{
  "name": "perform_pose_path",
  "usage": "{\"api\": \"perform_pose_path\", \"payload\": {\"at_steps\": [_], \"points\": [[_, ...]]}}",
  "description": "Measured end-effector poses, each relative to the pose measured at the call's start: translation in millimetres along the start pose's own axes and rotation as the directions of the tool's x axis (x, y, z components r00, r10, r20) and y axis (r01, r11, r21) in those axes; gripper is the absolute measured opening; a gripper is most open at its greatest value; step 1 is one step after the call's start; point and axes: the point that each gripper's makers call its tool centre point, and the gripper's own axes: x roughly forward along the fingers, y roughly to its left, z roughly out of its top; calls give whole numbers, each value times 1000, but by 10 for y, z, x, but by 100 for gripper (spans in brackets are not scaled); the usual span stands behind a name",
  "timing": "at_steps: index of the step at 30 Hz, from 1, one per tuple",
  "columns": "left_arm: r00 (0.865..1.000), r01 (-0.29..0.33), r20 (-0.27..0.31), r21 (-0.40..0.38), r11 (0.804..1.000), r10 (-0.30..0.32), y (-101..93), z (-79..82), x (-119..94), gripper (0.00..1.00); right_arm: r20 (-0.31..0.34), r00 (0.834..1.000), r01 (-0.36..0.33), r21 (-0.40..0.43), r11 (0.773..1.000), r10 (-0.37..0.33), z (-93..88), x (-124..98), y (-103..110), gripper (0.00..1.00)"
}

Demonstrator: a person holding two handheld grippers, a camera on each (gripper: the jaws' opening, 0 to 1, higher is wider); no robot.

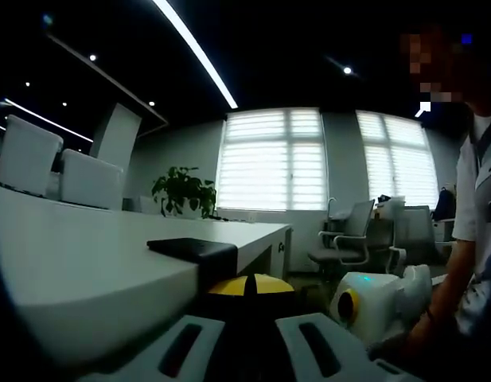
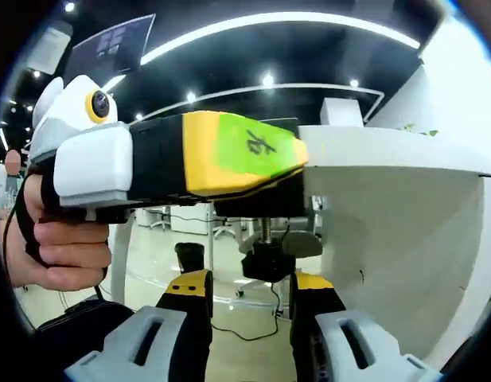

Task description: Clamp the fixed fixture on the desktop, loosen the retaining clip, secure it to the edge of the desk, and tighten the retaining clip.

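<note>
**Fixture on the bench edge, both tongs at it**

The black fixture [image 1: 193, 250] sits on the edge of the white bench [image 1: 78, 270], its flat top plate lying on the surface. From below, in the right gripper view, its threaded screw and black knob [image 2: 269, 259] hang under the bench edge [image 2: 388, 151].

Your left tongs [image 1: 247, 318] reach in at the plate, their yellow tips touching it; you cannot tell whether they pinch it. In the right gripper view your hand [image 2: 62, 239] holds them level at the bench edge.

Your right tongs [image 2: 249, 306] are spread just wider than the knob, one yellow-and-black tip on either side of it; contact is unclear.

Beyond the bench: a potted plant [image 1: 184, 191], blinded windows [image 1: 270, 159], office chairs [image 1: 346, 239], and ceiling strip lights [image 1: 196, 49].
</note>
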Motion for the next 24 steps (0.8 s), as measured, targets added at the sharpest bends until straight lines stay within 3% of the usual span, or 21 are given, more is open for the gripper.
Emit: {"api": "perform_pose_path", "payload": {"at_steps": [2,5,10,12,21,24], "points": [[1000,0,-1,0,1000,0,-9,-2,0,1,-2,1000,13,-15,1000,-13,-20,41,11,40],[1000,0,-1,-1,1000,0,-15,-3,-1,1,1,998,55,-99,994,-55,-30,84,-57,37],[1000,2,-1,-1,1000,-2,-26,-5,-2,1,-2,997,71,-51,996,-71,-37,150,-194,30],[1000,4,0,-4,1000,-4,-11,-1,-4,1,29,997,72,2,997,-72,38,156,-236,24],[1000,4,3,0,1000,-4,2,4,-1,1,36,999,-23,-8,1000,23,44,157,-203,24],[1000,2,1,5,1000,-2,-1,0,4,1,47,995,-87,-18,996,88,50,158,-166,24]]}}
